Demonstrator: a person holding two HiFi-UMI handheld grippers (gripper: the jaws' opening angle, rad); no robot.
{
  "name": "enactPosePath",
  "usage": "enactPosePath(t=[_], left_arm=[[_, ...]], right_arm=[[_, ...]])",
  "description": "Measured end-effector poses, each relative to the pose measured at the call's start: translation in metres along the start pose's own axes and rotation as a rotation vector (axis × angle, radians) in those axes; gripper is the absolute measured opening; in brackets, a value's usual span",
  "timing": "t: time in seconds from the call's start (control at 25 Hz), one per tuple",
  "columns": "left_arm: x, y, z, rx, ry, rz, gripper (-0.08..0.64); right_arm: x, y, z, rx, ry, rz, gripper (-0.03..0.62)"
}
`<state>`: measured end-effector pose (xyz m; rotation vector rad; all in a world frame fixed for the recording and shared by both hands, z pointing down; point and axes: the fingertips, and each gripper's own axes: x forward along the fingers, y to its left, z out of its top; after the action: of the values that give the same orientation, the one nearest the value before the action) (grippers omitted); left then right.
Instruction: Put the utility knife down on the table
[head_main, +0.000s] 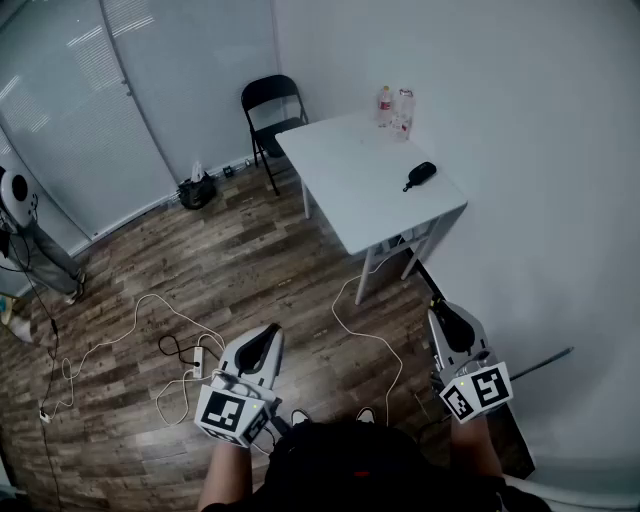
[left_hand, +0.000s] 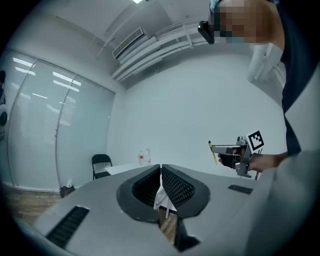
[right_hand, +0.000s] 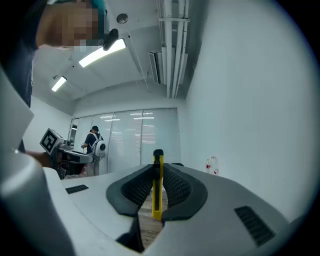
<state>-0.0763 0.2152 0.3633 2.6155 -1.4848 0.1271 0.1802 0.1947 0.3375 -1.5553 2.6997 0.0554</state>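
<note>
Our right tool (right_hand: 158, 172) is clenched on the knife (right_hand: 157, 186), whose yellow body stands up between the jaws. We hold it low over the floor, well short of the bench (head_main: 350, 190) far ahead. Our left tool (left_hand: 161, 175) is clenched on nothing. Bottles (head_main: 395, 108) stand at the bench's far edge.

The utility knife (right_hand: 157, 194) is seen as a slim yellow body with a black slider strip and a black end. It is held upright, edge-on, clamped between the jaws of the right gripper (right_hand: 158, 170), black end uppermost at twelve o'clock. The table (head_main: 345, 178), white and rectangular, is found at about one o'clock in the head view, well apart from the knife.
</note>
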Motion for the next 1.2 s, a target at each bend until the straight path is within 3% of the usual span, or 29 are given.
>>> enactPosePath(t=[0.2, 0.56, 0.8, 1.2], left_arm=[[0.005, 0.004, 0.001, 0.022, -0.047, -0.029, 0.031], [0.000, 0.001, 0.003, 0.011, -0.044, -0.029, 0.031], [-0.010, 0.007, -0.005, 0.016, -0.035, -0.033, 0.031], [-0.037, 0.045, -0.009, -0.017, -0.032, -0.028, 0.031]], right_arm=[[0.007, 0.002, -0.003, 0.006, 0.003, 0.007, 0.075], [0.008, 0.010, -0.001, 0.005, 0.004, 0.017, 0.075], [0.009, 0.027, -0.001, 0.049, -0.008, 0.059, 0.075], [0.035, 0.073, -0.002, 0.038, 0.013, 0.085, 0.075]])
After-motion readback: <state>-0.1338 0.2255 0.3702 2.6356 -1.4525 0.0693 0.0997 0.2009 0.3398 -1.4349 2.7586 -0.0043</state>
